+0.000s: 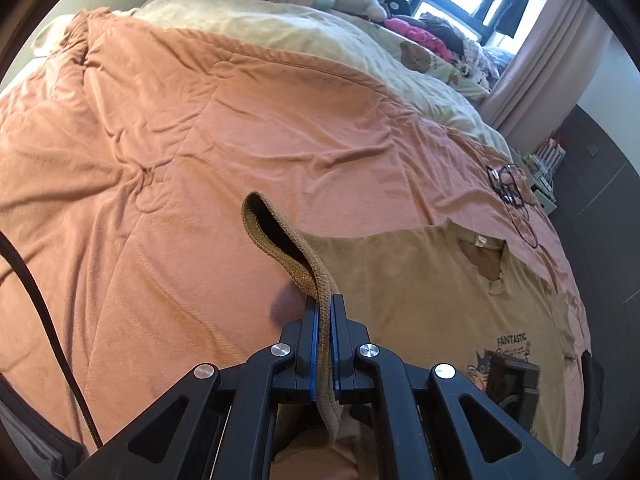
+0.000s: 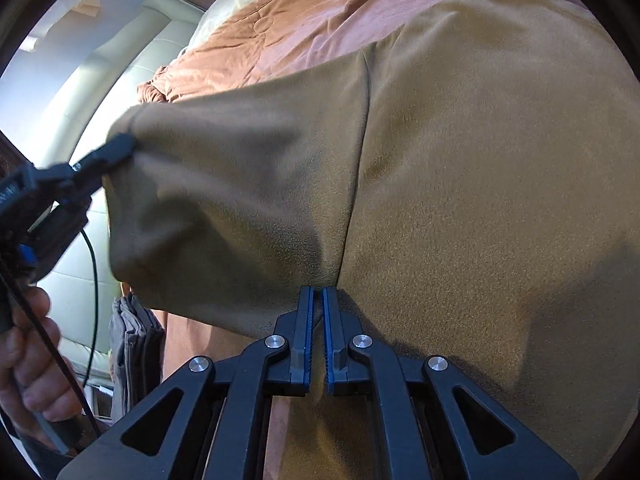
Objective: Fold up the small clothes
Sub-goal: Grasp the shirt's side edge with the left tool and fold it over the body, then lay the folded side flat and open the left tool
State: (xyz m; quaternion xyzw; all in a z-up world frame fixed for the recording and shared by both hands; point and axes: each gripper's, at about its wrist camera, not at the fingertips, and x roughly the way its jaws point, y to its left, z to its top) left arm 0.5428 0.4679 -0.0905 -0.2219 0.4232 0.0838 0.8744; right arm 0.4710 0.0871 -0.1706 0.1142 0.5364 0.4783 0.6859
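Observation:
A tan T-shirt with a "FANTASTIC" print lies on the orange bed cover, collar toward the far side. My left gripper is shut on the shirt's sleeve cuff and holds it lifted above the bed. In the right wrist view the same shirt fills the frame, and the left gripper pulls the sleeve out to the left. My right gripper is nearly closed at the underarm seam, with a thin edge of cloth between its jaws. The right gripper shows dark at the shirt's print.
The orange quilt covers the bed, with a cream blanket and stuffed toys at the far end. A black cable with glasses lies beyond the collar. Folded grey clothes sit beside the bed.

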